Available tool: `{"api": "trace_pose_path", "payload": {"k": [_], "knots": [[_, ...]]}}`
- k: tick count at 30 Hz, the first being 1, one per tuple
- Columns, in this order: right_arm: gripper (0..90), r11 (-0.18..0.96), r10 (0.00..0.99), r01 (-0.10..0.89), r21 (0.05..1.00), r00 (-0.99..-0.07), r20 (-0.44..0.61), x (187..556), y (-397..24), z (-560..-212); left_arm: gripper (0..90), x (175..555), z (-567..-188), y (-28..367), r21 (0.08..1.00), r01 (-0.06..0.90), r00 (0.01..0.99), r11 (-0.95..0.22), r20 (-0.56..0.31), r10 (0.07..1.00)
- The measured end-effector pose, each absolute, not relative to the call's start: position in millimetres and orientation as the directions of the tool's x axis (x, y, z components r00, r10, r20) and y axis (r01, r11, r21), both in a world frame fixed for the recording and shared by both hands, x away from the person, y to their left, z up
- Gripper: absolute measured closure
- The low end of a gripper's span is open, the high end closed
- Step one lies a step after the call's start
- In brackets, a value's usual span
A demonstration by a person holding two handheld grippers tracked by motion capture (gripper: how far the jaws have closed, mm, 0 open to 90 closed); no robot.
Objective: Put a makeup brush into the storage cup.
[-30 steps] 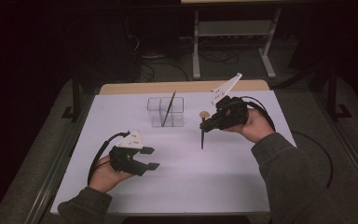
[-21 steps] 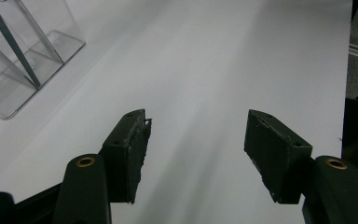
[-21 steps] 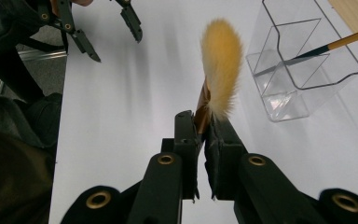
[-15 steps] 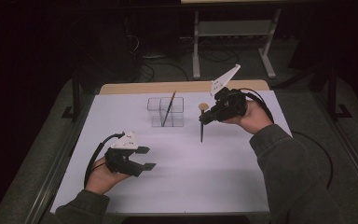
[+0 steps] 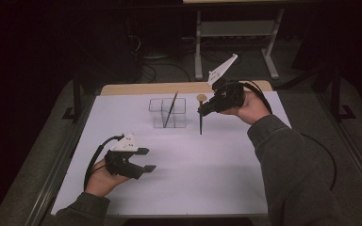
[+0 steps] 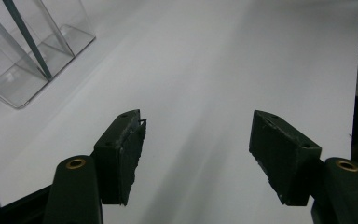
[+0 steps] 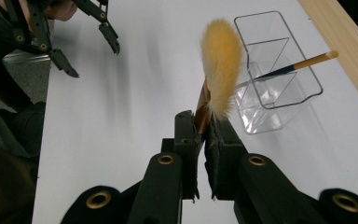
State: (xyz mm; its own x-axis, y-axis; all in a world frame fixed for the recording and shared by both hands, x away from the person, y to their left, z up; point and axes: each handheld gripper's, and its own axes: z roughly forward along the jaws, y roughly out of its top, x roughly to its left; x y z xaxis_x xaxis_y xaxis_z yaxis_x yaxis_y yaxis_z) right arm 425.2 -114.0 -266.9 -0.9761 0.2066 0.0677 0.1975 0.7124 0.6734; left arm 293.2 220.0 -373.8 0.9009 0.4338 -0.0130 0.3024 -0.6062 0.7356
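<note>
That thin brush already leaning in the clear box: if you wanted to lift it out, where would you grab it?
Probably by its upper end. The leaning brush stands tilted in the clear box, its lower tip down inside one compartment, while the light-coloured top pokes above the rim. Coming from above with the jaws closing across that thin bare shaft looks easiest, since the walls shield the rest.

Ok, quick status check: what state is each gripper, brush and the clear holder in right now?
Left gripper: open, holding nothing, low over the white table.
Right gripper: shut on the fluffy brush, lifted, bristles up, handle pointing down.
Thin brush: standing tilted inside the clear holder.
Clear holder: upright on the table, open-topped, divided into compartments.
</note>
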Motion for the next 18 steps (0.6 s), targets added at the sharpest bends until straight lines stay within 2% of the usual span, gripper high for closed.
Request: {"api": "trace_pose_path", "payload": {"k": [18], "knots": [[83.0,0.715,0.202,0.193,0.672,-0.977,0.066,451.7,-89.3,-260.7,31.4,291.7,-373.1,230.7,0.742,0.309,0.891,-0.594,-0.007,0.455]]}}
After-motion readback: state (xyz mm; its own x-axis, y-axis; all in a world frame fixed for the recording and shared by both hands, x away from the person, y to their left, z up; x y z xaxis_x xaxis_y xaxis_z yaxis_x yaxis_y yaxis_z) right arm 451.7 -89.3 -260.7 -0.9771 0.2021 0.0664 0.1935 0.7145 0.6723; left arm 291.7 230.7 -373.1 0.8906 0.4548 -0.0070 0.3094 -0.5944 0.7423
